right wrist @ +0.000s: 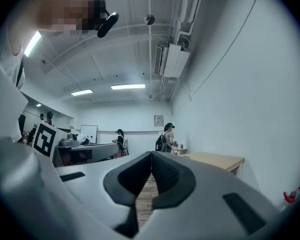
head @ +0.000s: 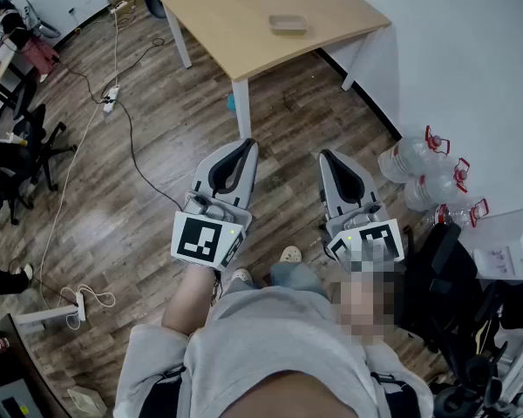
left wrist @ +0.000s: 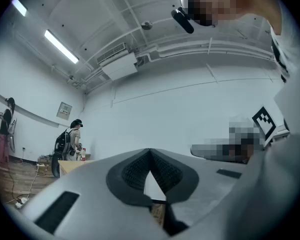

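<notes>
Short of the tabletop (head: pixel 244 37) and well apart from the tray (head: pixel 288 24) lying crosswise on it straight ahead, the left gripper (head: pixel 245 145) and right gripper (head: pixel 328 157) hang side by side over the floor (head: pixel 148 155), fingers pressed together on nothing, neither clearly nearer.

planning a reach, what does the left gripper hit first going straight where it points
Probably the white wall, seen past the left gripper and its shut tips; the table lies left of that line. Depth is unclear.
</notes>
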Tool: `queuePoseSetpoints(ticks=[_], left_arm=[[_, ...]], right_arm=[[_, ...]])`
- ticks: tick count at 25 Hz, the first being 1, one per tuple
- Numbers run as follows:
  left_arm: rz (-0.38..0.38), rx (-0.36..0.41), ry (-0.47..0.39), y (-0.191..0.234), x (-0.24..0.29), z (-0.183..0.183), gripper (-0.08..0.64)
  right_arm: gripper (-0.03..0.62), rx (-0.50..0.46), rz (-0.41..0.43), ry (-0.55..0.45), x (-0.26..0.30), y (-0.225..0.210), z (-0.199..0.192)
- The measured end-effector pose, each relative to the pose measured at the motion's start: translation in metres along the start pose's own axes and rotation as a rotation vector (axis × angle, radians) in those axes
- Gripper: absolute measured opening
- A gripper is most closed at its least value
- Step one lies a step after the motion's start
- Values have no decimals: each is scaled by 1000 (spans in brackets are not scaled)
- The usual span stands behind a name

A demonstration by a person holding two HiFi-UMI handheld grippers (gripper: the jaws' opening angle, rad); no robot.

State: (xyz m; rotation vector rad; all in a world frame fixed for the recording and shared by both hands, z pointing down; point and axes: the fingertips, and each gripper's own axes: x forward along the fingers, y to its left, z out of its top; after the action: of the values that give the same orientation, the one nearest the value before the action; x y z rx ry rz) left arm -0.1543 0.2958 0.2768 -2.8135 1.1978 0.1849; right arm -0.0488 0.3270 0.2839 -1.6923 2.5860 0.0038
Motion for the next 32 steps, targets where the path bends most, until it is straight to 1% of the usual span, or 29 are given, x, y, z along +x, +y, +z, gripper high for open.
queuePoseSetpoints(ticks=[10,15,23,32], left_arm=[[-2,3,-22,2,-7,9,11],[6,5,-31,1,0,11,11],[27,0,-38,-13,27,7,11],[80,18,-77,-33,68,11,12]], right_arm=[[11,-27,1,-19,0,10,9],[11,-35,11,-24,2,5,11],[11,-33,27,-32,1,-26,12],[11,-27,76,-63,-2,-77,17]])
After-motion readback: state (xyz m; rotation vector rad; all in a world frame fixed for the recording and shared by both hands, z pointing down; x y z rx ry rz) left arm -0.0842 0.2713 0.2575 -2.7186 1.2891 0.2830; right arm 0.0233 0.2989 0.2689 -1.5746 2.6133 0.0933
